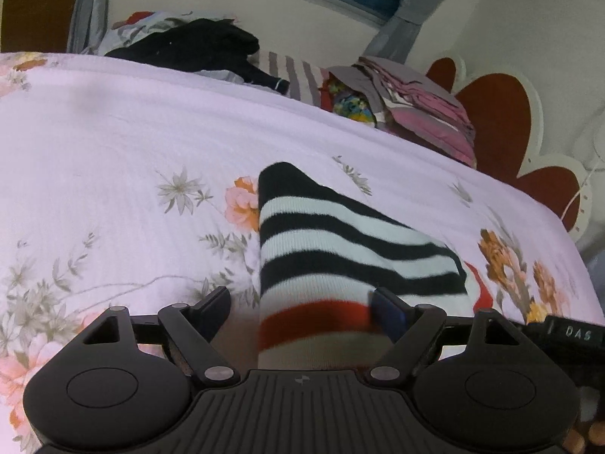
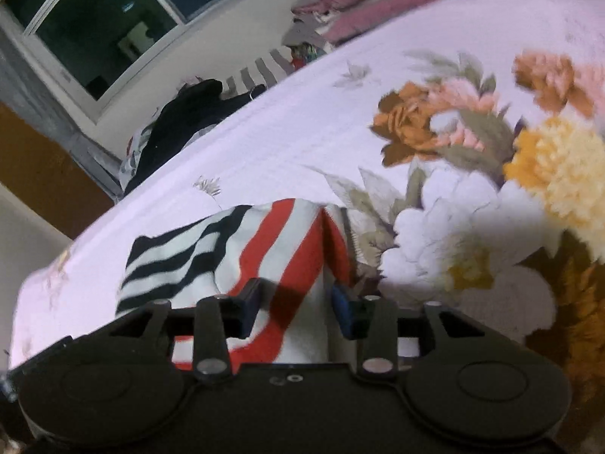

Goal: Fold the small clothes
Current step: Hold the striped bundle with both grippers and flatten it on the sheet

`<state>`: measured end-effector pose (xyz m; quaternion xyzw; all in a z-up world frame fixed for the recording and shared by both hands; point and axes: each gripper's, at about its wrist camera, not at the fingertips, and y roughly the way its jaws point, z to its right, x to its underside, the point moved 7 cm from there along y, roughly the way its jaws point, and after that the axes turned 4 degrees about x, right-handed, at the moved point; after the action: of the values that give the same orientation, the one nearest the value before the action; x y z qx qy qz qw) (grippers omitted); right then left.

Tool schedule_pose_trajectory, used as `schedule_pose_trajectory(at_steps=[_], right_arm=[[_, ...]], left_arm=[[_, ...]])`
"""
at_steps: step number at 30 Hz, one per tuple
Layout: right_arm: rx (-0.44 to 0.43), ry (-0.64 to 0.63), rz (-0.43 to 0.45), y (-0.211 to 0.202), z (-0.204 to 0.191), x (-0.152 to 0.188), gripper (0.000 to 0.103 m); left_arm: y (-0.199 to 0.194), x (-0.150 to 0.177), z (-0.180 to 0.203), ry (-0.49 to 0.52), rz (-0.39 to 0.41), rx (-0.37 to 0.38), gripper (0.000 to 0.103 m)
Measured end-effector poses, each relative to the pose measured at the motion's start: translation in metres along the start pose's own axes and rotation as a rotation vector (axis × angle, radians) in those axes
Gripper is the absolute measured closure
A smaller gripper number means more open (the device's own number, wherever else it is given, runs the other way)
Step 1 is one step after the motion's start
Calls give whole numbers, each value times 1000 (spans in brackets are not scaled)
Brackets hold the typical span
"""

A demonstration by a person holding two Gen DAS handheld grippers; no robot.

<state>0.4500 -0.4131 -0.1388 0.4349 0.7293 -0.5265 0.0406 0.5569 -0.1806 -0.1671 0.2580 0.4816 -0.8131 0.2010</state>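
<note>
Left gripper [image 1: 302, 302] gapes wide around my striped sock [image 1: 340, 249], black-white with red bands; right gripper [image 2: 297, 299] gapes at its six o'clock end.

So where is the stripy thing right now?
The striped garment lies on the floral bedsheet, low in the middle of both wrist views. Its red-striped end sits between the fingers of the left gripper and the right gripper.

Dim indoor light, dark window [image 2: 94, 34], fisheye-bent edges, motion blur on the bedspread [image 2: 491, 132].
</note>
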Motion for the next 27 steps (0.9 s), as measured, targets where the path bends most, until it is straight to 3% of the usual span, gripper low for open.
schedule_pose_trajectory(at_steps=[2, 5, 7, 10, 14, 19, 27], right_arm=[[26, -37, 30, -2, -3, 1, 91], [72, -133, 97, -15, -6, 8, 94], [131, -153, 80, -7, 7, 16, 94], [109, -143, 71, -7, 8, 12, 93], [92, -131, 157, -25, -2, -6, 83], [74, -208, 173, -17, -32, -19, 78], [191, -291, 141, 22, -28, -9, 81]], left_arm=[[7, 1, -2, 7, -14, -11, 22], [17, 7, -3, 22, -38, -6, 22], [21, 11, -2, 29, -40, 9, 22], [21, 10, -1, 25, -38, 4, 22], [17, 3, -1, 8, -13, -8, 22], [28, -6, -3, 5, -6, -32, 22], [39, -4, -7, 19, -19, -37, 21]])
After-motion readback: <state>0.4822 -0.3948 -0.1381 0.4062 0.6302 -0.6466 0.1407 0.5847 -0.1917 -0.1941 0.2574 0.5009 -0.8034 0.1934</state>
